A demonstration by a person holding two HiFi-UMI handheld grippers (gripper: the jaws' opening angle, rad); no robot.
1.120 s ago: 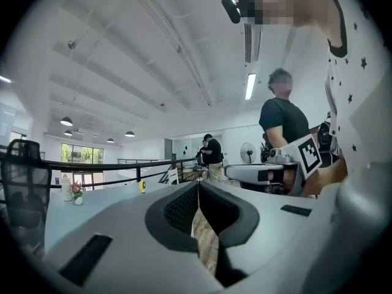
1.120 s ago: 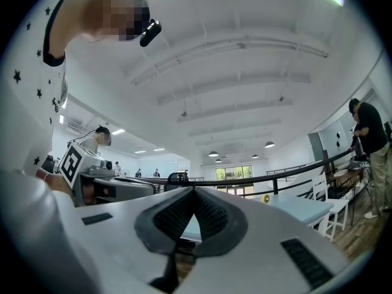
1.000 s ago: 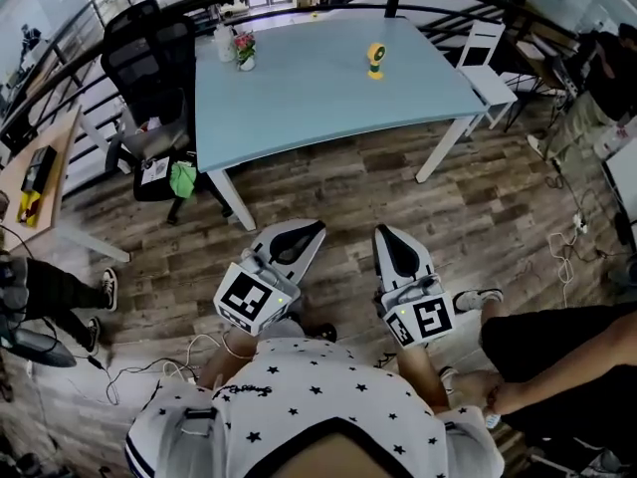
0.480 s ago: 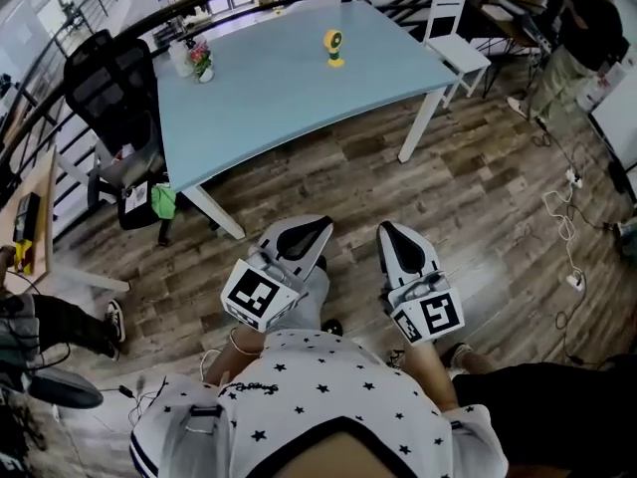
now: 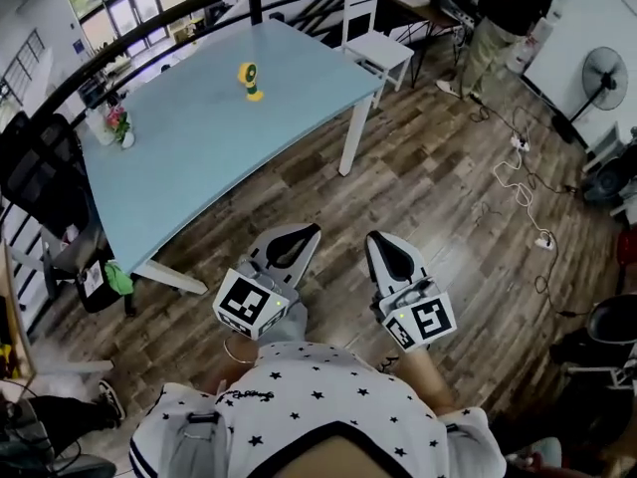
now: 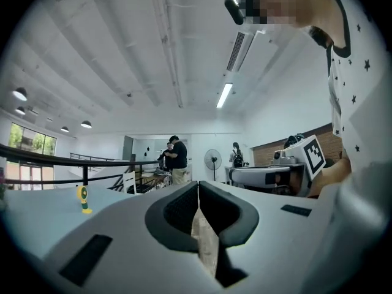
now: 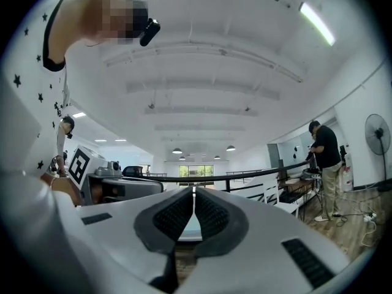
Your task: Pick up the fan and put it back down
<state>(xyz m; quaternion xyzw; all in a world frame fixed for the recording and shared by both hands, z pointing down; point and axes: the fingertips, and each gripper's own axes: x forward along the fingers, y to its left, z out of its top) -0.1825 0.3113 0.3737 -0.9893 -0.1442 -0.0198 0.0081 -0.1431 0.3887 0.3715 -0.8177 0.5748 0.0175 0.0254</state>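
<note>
Head view: small yellow fan (image 5: 251, 80) seen upright on pale blue rectangular surface (image 5: 199, 157), well apart from claws. Nothing gripped; left claw (image 5: 304, 235) and right claw (image 5: 378, 239) both closed, over wood-plank floor (image 5: 438, 187).

The table (image 5: 199, 167) stands on the floor (image 5: 428, 187) in the upper left of the head view, with a railing (image 5: 179, 13) running behind it. The fan (image 5: 250, 80) stands upright on the table's far part, well apart from a vase of flowers (image 5: 119, 127) near the table's left end. A chair (image 5: 376, 43) stands at the table's far right corner, and an office chair (image 5: 35, 182) at its left end. The left gripper (image 5: 307, 235) and right gripper (image 5: 378, 242) hang side by side over the floor, before the table's near edge and well apart from the fan. To the right, cables (image 5: 518, 144) lie on the floor. A pedestal fan (image 5: 602, 73) stands beyond them, and a person (image 5: 503, 13) stands behind the chair.
</note>
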